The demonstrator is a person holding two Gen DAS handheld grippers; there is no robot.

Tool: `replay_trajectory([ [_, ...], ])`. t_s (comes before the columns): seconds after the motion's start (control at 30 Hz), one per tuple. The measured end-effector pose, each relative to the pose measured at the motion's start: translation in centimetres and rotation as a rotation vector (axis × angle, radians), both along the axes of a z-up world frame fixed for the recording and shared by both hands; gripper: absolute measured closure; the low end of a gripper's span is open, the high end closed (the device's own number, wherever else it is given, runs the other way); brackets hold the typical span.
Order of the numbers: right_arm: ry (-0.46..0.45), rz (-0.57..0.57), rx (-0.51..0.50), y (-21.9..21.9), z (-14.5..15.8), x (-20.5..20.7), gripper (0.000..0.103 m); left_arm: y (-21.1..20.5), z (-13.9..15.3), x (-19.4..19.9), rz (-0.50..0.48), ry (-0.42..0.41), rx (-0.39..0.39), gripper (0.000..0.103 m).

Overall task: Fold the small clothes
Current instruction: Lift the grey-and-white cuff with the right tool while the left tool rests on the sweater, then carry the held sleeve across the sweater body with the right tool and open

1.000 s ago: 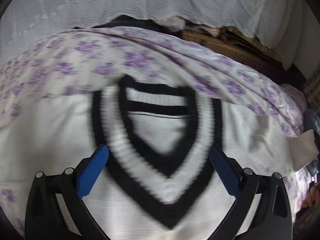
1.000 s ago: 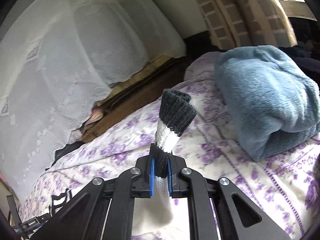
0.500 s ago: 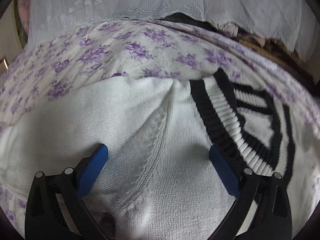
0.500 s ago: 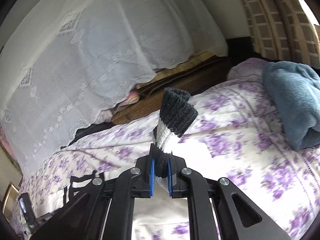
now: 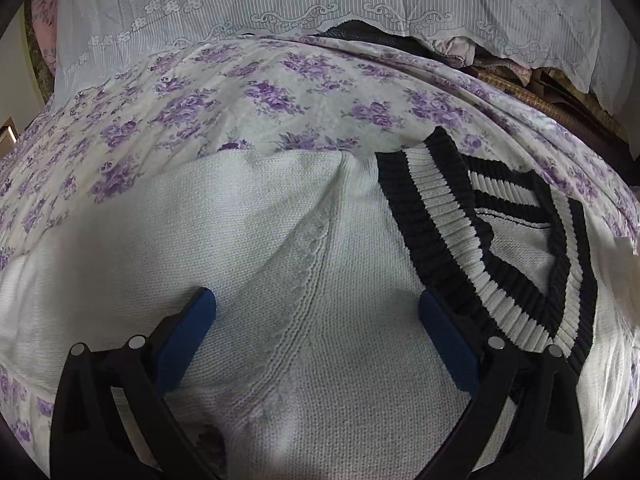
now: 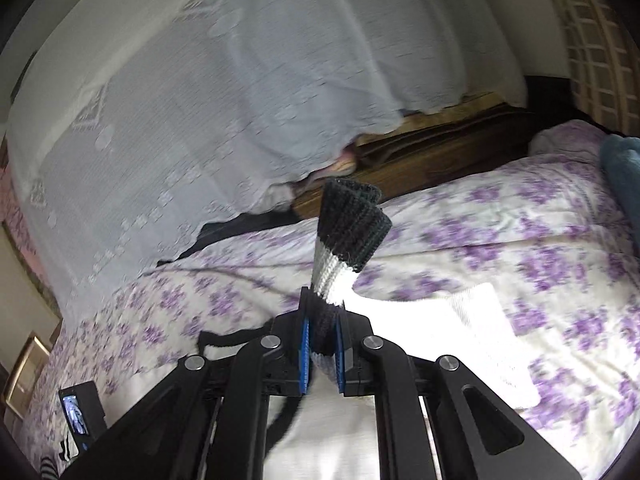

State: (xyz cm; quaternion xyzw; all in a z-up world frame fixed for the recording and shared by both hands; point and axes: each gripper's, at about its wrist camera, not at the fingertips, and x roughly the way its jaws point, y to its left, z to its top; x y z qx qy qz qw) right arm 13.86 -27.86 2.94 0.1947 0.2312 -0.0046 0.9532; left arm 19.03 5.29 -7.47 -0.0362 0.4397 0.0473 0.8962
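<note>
The left gripper (image 5: 316, 320) has its fingers (image 5: 200, 312) spread wide with nothing pinched between them; they hang over the sweater (image 5: 312, 280), and the view does not settle whether the blue pads touch the knit. The fabric between them is cream-white, a fine even knit, with a raised seam running from 6 o'clock up toward 12 o'clock where the sleeve joins the body. A soft fold rises at 12 o'clock of the fingers. At 2 o'clock lies the V-neck collar (image 5: 480, 248), ribbed, in black and white bands, with the striped back of the neck showing inside it. The sweater lies spread on the bed (image 5: 280, 92), whose sheet is pale with purple flowers and shows from 9 o'clock round to 1 o'clock. Past the far edge of the bed hangs a white lace cloth (image 5: 320, 4).

The right gripper (image 6: 322, 332) has its fingers nearly together, clamped on the cuff (image 6: 348, 232) of the sweater. The cuff stands up out of the pads toward 12 o'clock: a dark band at the grip, then a white ribbed band, then a broad black ribbed end that folds over at the top. Below the fingers the white sleeve hangs down toward 6 o'clock. At 3 o'clock more white knit lies flat on the flowered sheet. At 2 o'clock, at the picture's edge, is a blue blanket (image 6: 624, 176). At 8 o'clock a small dark device (image 6: 82, 412) with a lit screen rests on the bed. This view is blurred.
</note>
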Motion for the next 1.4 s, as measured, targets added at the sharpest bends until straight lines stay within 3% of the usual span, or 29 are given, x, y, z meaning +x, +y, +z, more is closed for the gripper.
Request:
replay_trajectory([
  [0.53, 0.071, 0.148, -0.052, 11.0, -2.8, 2.2, 0.092, 0.4, 0.0, 0.2, 0.005, 0.002, -0.021, 0.004],
  [1.0, 0.177, 0.229, -0.106, 14.5, -6.8, 3.6, 0.091, 0.3, -0.1, 0.3, 0.005, 0.004, -0.018, 0.004],
  [1.17, 0.277, 0.317, -0.137, 16.1, -9.0, 4.7, 0.085, 0.5, -0.2, 0.4, 0.01, 0.01, -0.027, 0.004],
  [1.27, 0.286, 0.342, -0.068, 15.2, -8.9, 4.6, 0.066, 0.7, -0.2, 0.4, 0.011, 0.006, -0.044, 0.004],
  [1.4, 0.195, 0.421, -0.009, 14.3, -6.8, 2.2, 0.045, 1.0, 0.2, 0.2, 0.013, -0.008, -0.071, 0.004],
])
